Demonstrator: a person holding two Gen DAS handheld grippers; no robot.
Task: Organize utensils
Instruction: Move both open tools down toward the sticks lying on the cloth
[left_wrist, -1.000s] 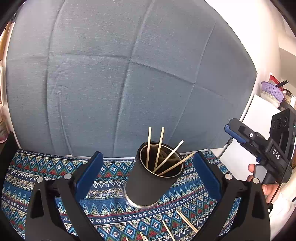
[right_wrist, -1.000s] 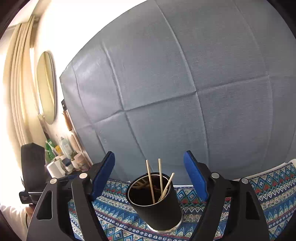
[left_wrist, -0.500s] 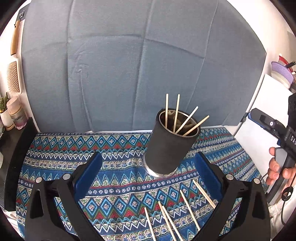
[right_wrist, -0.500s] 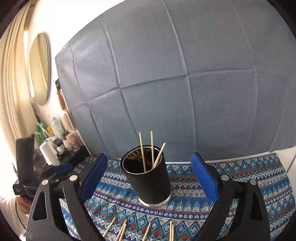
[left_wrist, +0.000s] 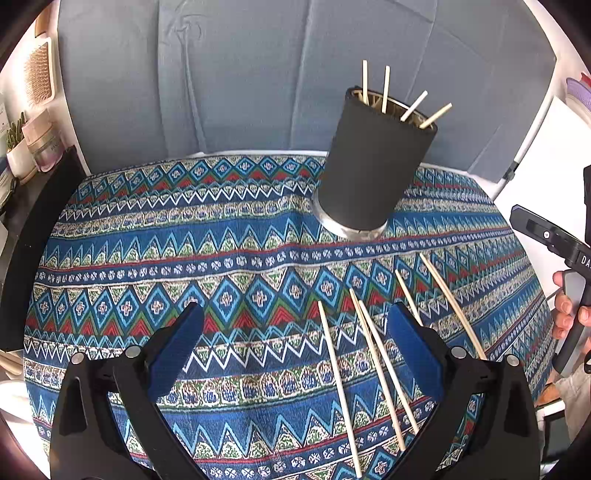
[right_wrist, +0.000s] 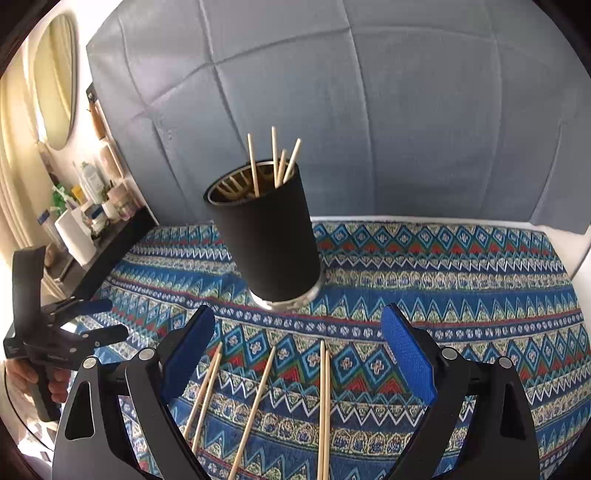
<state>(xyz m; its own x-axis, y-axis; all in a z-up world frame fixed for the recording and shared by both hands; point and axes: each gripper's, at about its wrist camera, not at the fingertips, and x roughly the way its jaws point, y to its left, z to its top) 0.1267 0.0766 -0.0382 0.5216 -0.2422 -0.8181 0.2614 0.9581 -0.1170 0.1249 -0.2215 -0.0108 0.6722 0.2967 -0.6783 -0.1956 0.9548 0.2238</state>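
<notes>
**Chopsticks loose by the holder**

Patterned cloth (left_wrist: 229, 236) covers the table. Standing on it, a black holder (right_wrist: 269, 236) contains four chopsticks; five loose chopsticks (right_wrist: 255, 406) lie just before it. Left gripper (left_wrist: 295, 354) and right gripper (right_wrist: 299, 354) hover spread wide above these, grasping nothing

Both tongs (left_wrist: 295, 350) (right_wrist: 299, 350) are black, with textured blue pads (left_wrist: 177, 350) and silver screws (left_wrist: 132, 350).

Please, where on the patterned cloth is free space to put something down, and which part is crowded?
Free: the wide stretch of patterned cloth left of the black holder, up to the dark shelf. Also the strip right of the holder in the right wrist view. Crowded: in front of the holder, where five loose chopsticks lie.
</notes>
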